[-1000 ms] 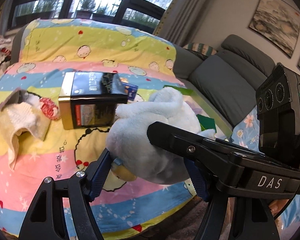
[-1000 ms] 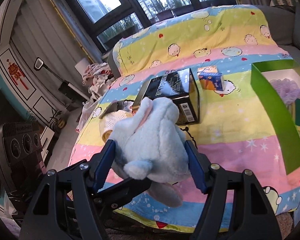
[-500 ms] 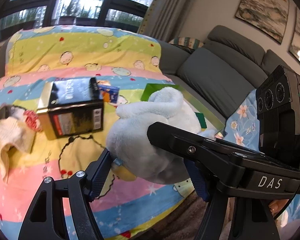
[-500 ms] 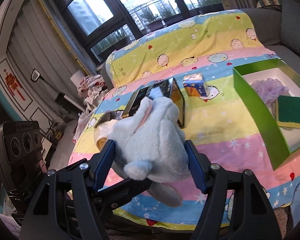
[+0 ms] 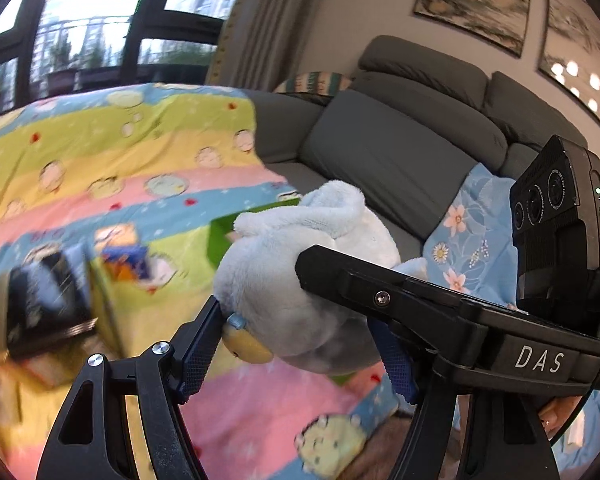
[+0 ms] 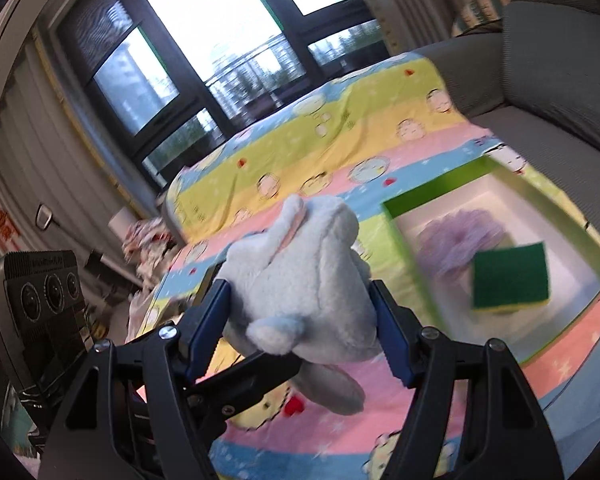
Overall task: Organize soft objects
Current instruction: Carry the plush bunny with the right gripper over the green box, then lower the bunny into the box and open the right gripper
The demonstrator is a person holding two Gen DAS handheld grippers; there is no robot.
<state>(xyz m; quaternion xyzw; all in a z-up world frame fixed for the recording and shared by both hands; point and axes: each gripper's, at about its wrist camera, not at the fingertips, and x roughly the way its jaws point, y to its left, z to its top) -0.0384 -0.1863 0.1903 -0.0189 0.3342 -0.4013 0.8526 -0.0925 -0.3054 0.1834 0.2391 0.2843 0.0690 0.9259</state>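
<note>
A pale blue plush toy point(image 5: 300, 280) is held in the air between both grippers, above the striped cartoon blanket point(image 5: 100, 168). My left gripper point(image 5: 296, 344) is shut on the plush toy. My right gripper point(image 6: 300, 320) is shut on the same plush toy point(image 6: 300, 280) from the other side. A green box point(image 6: 512, 184) with a white inside lies on the blanket at the right. It holds a purple bath pouf point(image 6: 460, 236) and a green and yellow sponge point(image 6: 510, 278). The plush hides most of the green box point(image 5: 220, 236) in the left wrist view.
A black and gold box point(image 5: 48, 304) and a small blue and orange carton point(image 5: 126, 260) lie on the blanket at the left. A grey sofa point(image 5: 400, 152) stands behind, with a floral blue cloth point(image 5: 468, 240) on it. Windows are at the back.
Both grippers have carried the plush toy to the right, toward the green box. The black box and the carton have slid left in view. The grip has not changed.
</note>
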